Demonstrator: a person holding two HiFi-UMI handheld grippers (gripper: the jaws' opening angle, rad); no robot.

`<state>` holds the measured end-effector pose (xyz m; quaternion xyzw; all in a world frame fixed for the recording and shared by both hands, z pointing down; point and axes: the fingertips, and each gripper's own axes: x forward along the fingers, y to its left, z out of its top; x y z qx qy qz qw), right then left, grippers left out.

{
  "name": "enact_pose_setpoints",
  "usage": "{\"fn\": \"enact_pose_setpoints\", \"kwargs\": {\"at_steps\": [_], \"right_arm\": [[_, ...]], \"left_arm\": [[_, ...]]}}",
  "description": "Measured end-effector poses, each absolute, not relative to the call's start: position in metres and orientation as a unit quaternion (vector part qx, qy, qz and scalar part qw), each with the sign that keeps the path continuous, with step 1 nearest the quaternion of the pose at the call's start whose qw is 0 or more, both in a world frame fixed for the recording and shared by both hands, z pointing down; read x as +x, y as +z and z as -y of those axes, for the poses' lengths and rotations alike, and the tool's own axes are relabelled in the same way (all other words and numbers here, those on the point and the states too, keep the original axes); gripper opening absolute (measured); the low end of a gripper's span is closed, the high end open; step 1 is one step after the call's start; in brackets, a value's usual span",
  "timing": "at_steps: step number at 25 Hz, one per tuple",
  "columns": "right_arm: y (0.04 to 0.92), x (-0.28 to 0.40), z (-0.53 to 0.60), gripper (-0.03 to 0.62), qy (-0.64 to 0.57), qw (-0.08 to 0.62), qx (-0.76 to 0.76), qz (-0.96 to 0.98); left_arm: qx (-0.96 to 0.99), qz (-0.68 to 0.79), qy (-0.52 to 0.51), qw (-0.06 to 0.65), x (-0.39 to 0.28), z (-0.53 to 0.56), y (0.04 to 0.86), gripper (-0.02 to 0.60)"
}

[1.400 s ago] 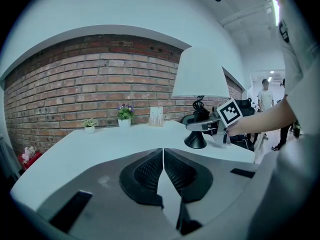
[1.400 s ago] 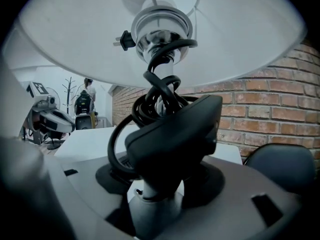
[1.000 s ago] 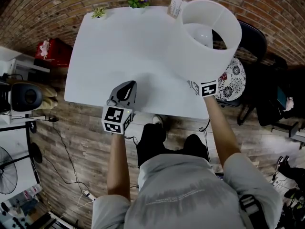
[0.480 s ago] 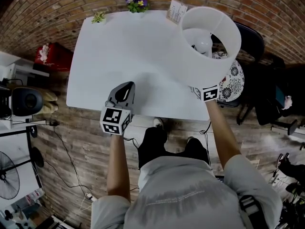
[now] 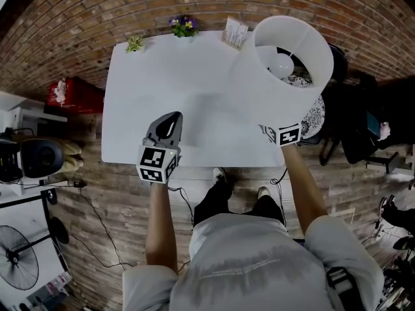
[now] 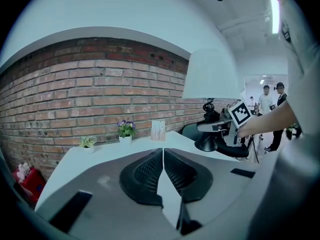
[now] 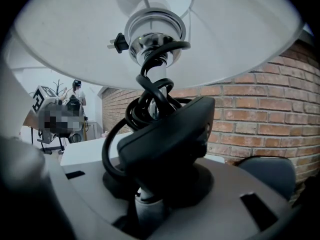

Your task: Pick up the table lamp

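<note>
The table lamp (image 5: pixel 285 63) has a wide white shade, a bulb inside, and a black base wrapped in black cord. It hangs in the air over the white table's (image 5: pixel 162 63) right near corner. My right gripper (image 5: pixel 275 132) is shut on its stem under the shade, fingertips hidden there. In the right gripper view the black base (image 7: pixel 170 134) and coiled cord (image 7: pixel 152 91) fill the space above my right gripper (image 7: pixel 150 194). My left gripper (image 5: pixel 170 116) is shut and empty at the table's near edge. The left gripper view shows the lamp (image 6: pixel 210 76) held off to its right.
At the table's far edge stand a purple flower pot (image 5: pixel 183 24), a small green plant (image 5: pixel 135 43) and a card holder (image 5: pixel 235 31). A chair with a patterned cushion (image 5: pixel 319 109) is right of the table; a red box (image 5: pixel 74 96) lies left. People stand far off (image 6: pixel 272 104).
The lamp has shifted slightly up and right in the head view, still held by my right gripper. My left gripper has stayed at the near table edge.
</note>
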<state>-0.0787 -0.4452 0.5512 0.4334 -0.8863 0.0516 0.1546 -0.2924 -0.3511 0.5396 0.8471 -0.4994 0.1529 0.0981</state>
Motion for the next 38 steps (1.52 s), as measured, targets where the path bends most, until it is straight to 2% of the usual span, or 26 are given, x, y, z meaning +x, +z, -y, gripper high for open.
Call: {"fn": "enact_pose_setpoints", "kwargs": {"at_steps": [9, 19, 38], "right_arm": [[0.496, -0.060, 0.439, 0.124, 0.057, 0.163, 0.435, 0.884], [0.445, -0.008, 0.436, 0.124, 0.051, 0.174, 0.431, 0.884], [0.354, 0.061, 0.414, 0.126, 0.001, 0.166, 0.448, 0.879]], "left_arm": [[0.856, 0.491, 0.151, 0.058, -0.281, 0.381, 0.477, 0.017], [0.857, 0.497, 0.137, 0.015, -0.229, 0.395, 0.419, 0.017], [0.865, 0.487, 0.112, -0.051, -0.163, 0.402, 0.346, 0.017]]}}
